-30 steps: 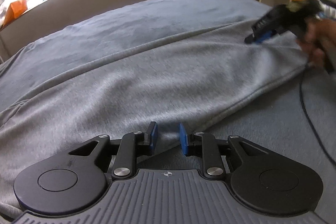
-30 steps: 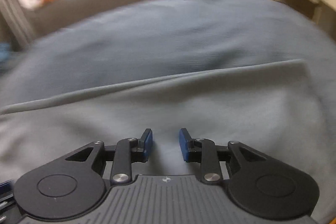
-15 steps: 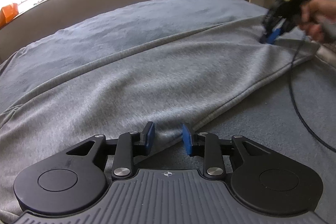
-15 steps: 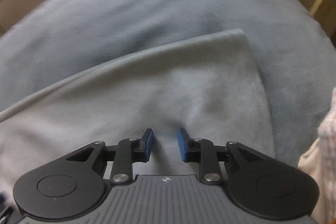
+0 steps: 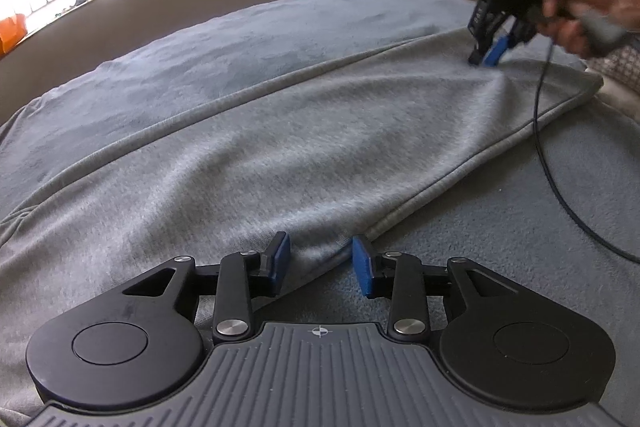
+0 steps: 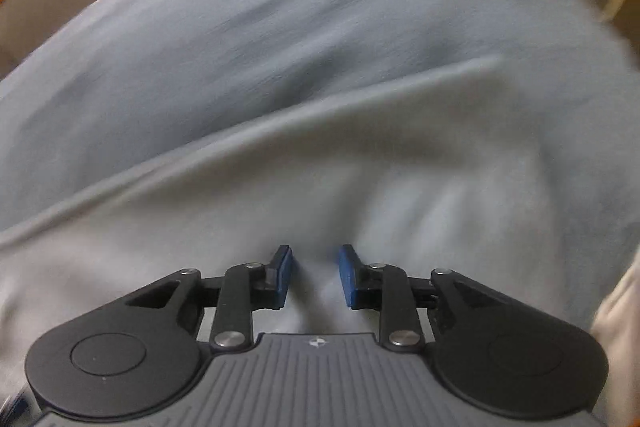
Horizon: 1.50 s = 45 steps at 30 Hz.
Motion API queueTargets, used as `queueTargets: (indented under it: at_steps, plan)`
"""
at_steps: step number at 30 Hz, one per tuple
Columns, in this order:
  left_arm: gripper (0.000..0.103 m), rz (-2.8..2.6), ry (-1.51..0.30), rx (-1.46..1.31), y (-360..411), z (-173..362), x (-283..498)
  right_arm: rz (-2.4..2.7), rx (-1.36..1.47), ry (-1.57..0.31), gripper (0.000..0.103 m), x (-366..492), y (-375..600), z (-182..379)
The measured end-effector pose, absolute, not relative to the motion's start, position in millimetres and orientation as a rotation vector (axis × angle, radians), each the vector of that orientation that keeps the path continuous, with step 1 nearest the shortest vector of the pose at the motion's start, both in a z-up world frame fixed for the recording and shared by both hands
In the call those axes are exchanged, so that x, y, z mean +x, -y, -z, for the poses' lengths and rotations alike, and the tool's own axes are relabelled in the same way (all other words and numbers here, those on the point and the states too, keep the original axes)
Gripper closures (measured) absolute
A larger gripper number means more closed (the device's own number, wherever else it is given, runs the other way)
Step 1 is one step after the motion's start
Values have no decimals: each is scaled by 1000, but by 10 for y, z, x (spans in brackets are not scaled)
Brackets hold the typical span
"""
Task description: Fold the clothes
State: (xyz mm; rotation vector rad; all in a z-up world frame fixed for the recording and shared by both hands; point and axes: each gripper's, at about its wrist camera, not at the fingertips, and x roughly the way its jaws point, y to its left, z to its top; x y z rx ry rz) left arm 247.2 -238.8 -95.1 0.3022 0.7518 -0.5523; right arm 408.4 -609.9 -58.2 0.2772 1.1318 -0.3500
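Both hand-held grippers point down at one grey garment (image 5: 304,147) spread flat on the blue-grey bed (image 5: 248,39): the left hand-held gripper (image 5: 320,261) has its jaws opening at a narrow gap, the garment's near hem lying loose between its blue pads (image 5: 362,267). Ahead and to its right, the right hand-held gripper (image 5: 490,53), in a person's hand (image 5: 580,15), touches the garment's far end; its narrow jaws are opening too, with cloth just beyond them unpinched.
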Motion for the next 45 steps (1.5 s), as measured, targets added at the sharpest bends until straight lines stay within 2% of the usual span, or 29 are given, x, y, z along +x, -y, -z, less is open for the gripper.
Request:
queueTargets:
  at_steps: [3, 8, 10, 13, 18, 23, 26, 29, 35, 39, 42, 45]
  plan:
    - [69, 557, -747, 307, 2386, 941, 2453, 581, 308, -1052, 74, 4190, 6471, 497]
    - [69, 572, -760, 272, 2368, 907, 2470, 151, 248, -1103, 74, 3769, 5929, 293]
    - [69, 580, -765, 271, 2372, 903, 2476, 29, 83, -1177, 74, 3556, 5638, 414]
    - [69, 592, -760, 276, 2354, 887, 2462, 7, -71, -1176, 74, 3159, 5651, 570]
    - [69, 587, -769, 270, 2366, 872, 2470, 172, -93, -1189, 74, 2871, 5955, 484]
    - [69, 607, -761, 279, 2403, 829, 2404, 102, -151, -1058, 74, 3023, 5762, 386]
    - [69, 619, -745, 297, 2349, 799, 2317, 246, -242, -1149, 74, 2851, 5985, 653]
    - [69, 612, -756, 316, 2276, 802, 2266, 340, -312, -1126, 74, 2559, 6055, 631]
    - [69, 573, -750, 314, 2314, 810, 2305, 184, -135, -973, 75, 2877, 5658, 243]
    - [69, 554, -753, 299, 2325, 803, 2338, 23, 125, -1071, 75, 3307, 5563, 375]
    - [69, 547, -755, 304, 2327, 809, 2363, 41, 136, -1158, 76, 3534, 5509, 725]
    - [69, 546, -741, 303, 2315, 800, 2385, 121, 183, -1090, 75, 3642, 5551, 534]
